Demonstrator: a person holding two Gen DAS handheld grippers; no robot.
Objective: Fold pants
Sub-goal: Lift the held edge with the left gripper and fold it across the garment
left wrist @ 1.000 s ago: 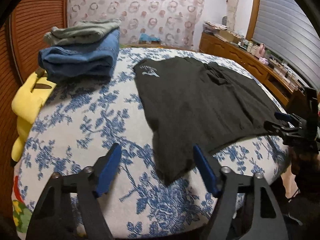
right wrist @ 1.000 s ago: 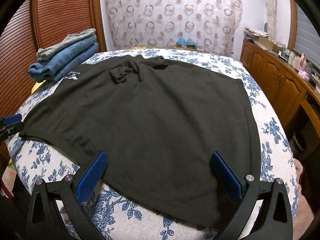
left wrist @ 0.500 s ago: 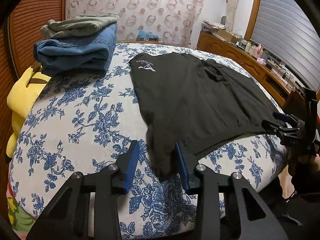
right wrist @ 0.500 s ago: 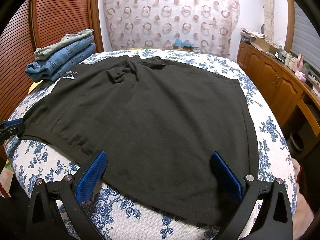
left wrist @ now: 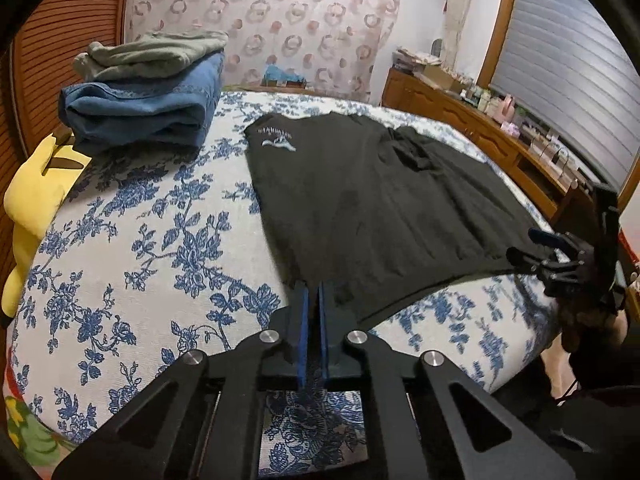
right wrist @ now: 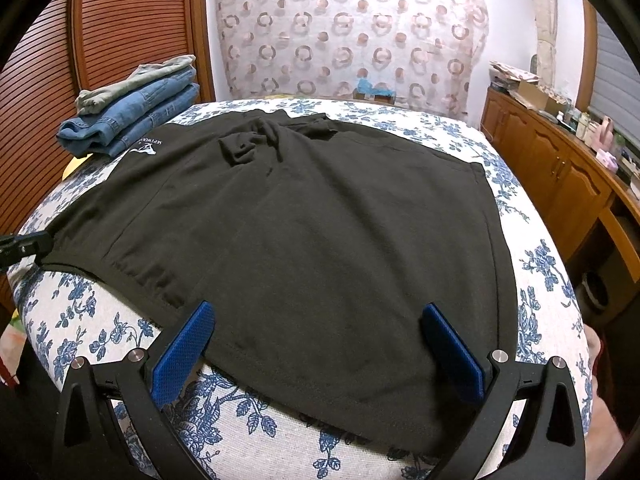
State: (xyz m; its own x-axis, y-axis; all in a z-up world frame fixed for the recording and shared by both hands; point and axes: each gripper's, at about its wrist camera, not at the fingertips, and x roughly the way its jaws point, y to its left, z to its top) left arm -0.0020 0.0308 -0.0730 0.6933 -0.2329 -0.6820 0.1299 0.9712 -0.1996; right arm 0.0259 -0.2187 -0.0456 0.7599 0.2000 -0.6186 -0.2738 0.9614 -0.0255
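Since the earlier frame, the left gripper [left wrist: 313, 300] had closed from wide open until its blue pads [left wrist: 303, 320] pinched the near corner of the black pants [right wrist: 304, 240]. These lay spread flat across the flowered bed [left wrist: 132, 256], mostly smooth, with a bunched fold toward the far edge and a small white logo at the far left corner. Over the near hem hung the right gripper [right wrist: 320, 344], jaws wide apart, holding nothing. Folded jeans [right wrist: 132, 120] sat stacked at the far left.
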